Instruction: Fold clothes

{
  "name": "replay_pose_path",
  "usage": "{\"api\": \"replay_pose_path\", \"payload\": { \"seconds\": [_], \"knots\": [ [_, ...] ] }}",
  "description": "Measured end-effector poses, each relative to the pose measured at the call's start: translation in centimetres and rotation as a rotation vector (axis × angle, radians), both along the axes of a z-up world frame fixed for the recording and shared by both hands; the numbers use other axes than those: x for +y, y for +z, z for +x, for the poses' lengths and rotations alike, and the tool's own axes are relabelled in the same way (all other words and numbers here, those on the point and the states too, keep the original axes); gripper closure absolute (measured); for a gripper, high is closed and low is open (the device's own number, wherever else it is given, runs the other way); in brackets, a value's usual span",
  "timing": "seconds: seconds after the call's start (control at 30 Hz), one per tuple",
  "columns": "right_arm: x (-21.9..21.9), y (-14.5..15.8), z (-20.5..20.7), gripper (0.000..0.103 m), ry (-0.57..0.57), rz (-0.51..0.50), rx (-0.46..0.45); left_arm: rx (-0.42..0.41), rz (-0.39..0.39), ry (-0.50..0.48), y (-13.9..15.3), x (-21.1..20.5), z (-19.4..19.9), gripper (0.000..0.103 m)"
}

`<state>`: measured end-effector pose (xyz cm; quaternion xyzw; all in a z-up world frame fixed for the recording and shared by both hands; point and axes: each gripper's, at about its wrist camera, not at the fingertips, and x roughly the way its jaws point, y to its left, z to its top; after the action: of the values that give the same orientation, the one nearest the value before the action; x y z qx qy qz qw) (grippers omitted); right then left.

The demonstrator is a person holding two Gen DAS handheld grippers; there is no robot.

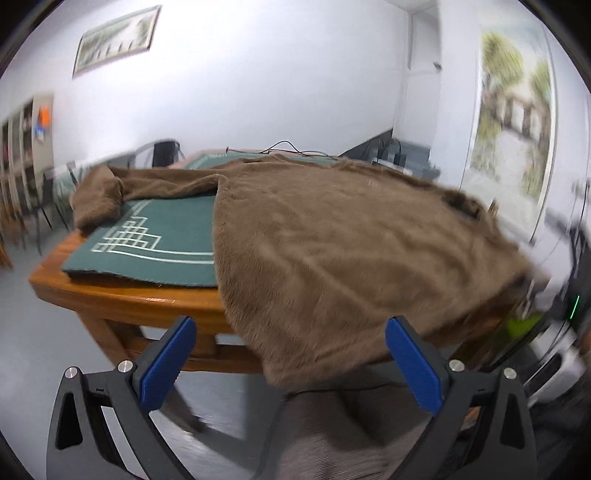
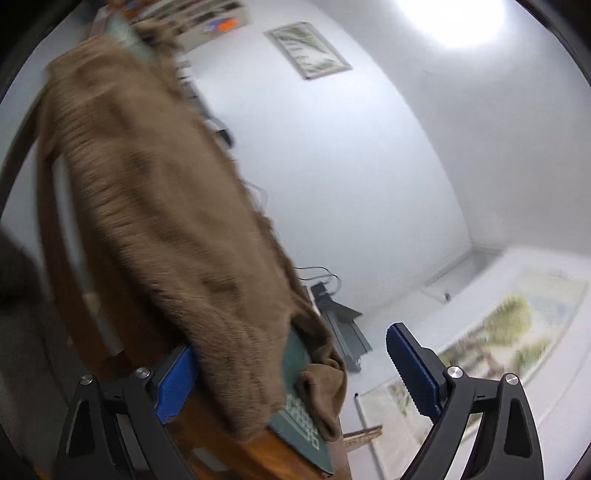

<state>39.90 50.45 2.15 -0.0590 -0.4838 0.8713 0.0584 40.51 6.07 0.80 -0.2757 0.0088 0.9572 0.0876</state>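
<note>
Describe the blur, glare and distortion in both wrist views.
Left wrist view: the brown sweater and green mat are fairly sharp at centre, smeared toward the right edge; fisheye bends the wooden table. Right wrist view: the sweater is streaked by motion blur, a ceiling glare blows out, and the scene sits tilted.

A fuzzy brown sweater point(image 1: 332, 236) lies over a dark green mat point(image 1: 155, 240) edged with white interlocking lines, on an orange-brown wooden table point(image 1: 122, 299), while both black grippers, left point(image 1: 290, 363) and right point(image 2: 291, 376), carry bright blue finger pads point(image 1: 168, 365).
</note>
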Motion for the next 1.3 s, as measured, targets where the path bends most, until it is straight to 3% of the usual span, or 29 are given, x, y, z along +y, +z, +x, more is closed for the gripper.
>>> {"api": "replay_pose_path", "payload": {
  "seconds": [0.13, 0.27, 0.47, 0.53, 0.63, 0.7, 0.8, 0.97, 1.03, 1.17, 1.3],
  "knots": [
    [2.2, 3.6, -2.7, 0.006, -0.068, -0.177, 0.000, 0.013, -0.133, -0.007, -2.0, 2.2, 0.4, 0.001],
    [3.9, 5.8, -4.1, 0.006, -0.085, -0.332, -0.052, 0.000, -0.088, 0.030, -3.4, 2.6, -0.4, 0.001],
    [4.6, 6.5, -2.4, 0.006, -0.085, -0.398, -0.086, 0.052, -0.031, 0.170, -3.2, 1.6, -1.5, 0.001],
    [4.9, 6.4, -2.8, 0.006, -0.072, -0.424, -0.086, 0.075, -0.049, 0.209, -3.2, 1.4, -1.9, 0.001],
    [6.0, 6.5, -2.4, 0.006, -0.090, -0.482, -0.099, 0.097, -0.149, 0.312, -3.7, 1.3, -2.2, 0.001],
    [7.0, 6.6, -2.2, 0.006, -0.107, -0.528, -0.107, 0.103, -0.139, 0.348, -3.7, 0.5, -1.7, 0.001],
    [8.2, 6.7, -2.0, 0.006, -0.117, -0.595, -0.135, 0.156, -0.115, 0.401, -2.5, -1.1, -0.5, 0.000],
    [9.2, 6.2, -1.5, 0.003, -0.102, -0.707, -0.209, 0.320, -0.162, 0.455, 3.1, -3.1, 2.2, 0.000],
    [9.1, 5.8, -1.3, 0.003, -0.092, -0.751, -0.242, 0.337, -0.168, 0.461, 4.7, -3.8, 2.7, 0.000],
    [8.9, 4.6, -0.7, 0.003, -0.078, -0.823, -0.311, 0.281, -0.124, 0.469, 5.0, -5.9, 2.2, 0.000],
    [9.0, 1.4, -0.6, 0.003, -0.131, -0.827, -0.379, 0.141, -0.101, 0.436, 1.6, -6.2, 0.3, 0.000]
  ]
}}
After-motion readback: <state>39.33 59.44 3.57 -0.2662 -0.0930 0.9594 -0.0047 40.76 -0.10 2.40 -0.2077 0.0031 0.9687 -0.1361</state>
